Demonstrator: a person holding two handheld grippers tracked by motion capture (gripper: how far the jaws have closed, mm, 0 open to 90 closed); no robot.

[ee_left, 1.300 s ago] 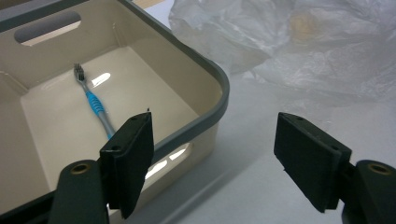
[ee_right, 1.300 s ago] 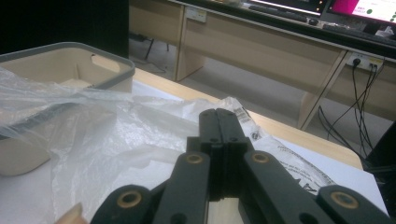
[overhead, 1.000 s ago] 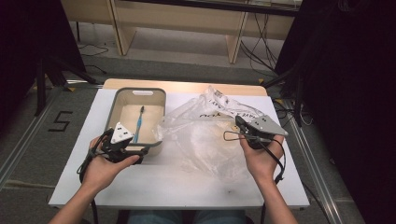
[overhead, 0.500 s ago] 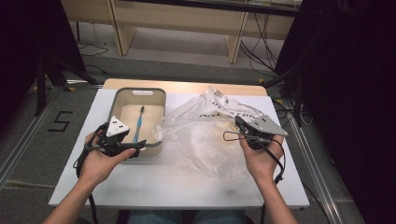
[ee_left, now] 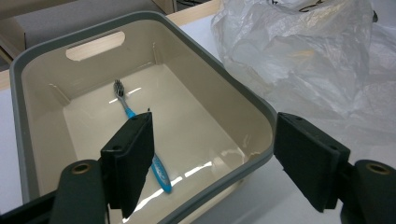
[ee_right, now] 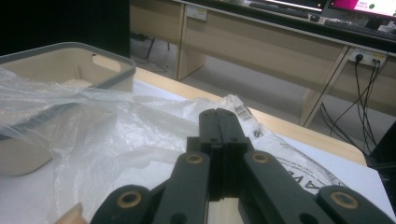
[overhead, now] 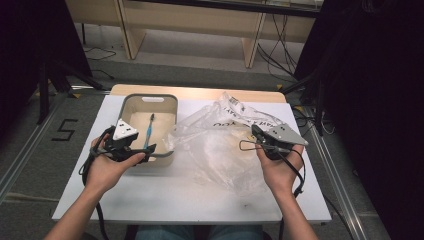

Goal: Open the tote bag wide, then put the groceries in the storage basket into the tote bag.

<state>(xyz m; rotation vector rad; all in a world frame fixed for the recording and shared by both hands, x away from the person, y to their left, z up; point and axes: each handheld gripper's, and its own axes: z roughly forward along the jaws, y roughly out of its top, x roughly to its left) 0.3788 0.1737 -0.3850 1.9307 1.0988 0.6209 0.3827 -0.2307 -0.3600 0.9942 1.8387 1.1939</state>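
Observation:
A blue toothbrush (overhead: 148, 131) (ee_left: 125, 103) lies inside a beige bin with a grey rim (overhead: 150, 96) (ee_left: 233, 86) at the table's left. My left gripper (overhead: 145, 149) (ee_left: 215, 126) hovers over the bin's near right corner. Its jaws are wide open with nothing between them, one over the bin's inside and one outside the rim. A crumpled clear plastic bag (overhead: 225, 150) (ee_left: 303, 51) (ee_right: 93, 135) is spread to the right of the bin. My right gripper (overhead: 255, 131) (ee_right: 219, 114) is shut at the bag's right side, and the film pulls taut toward its jaws.
The white table (overhead: 175, 200) has bare room in front of the bin and the bag. The bag's printed end (overhead: 240, 112) rises toward the wooden far edge (overhead: 200, 92). Desk legs and cables stand on the floor beyond.
My left gripper has edged slightly away from the person, farther over the bin's near rim. The right hand and the bag have not moved.

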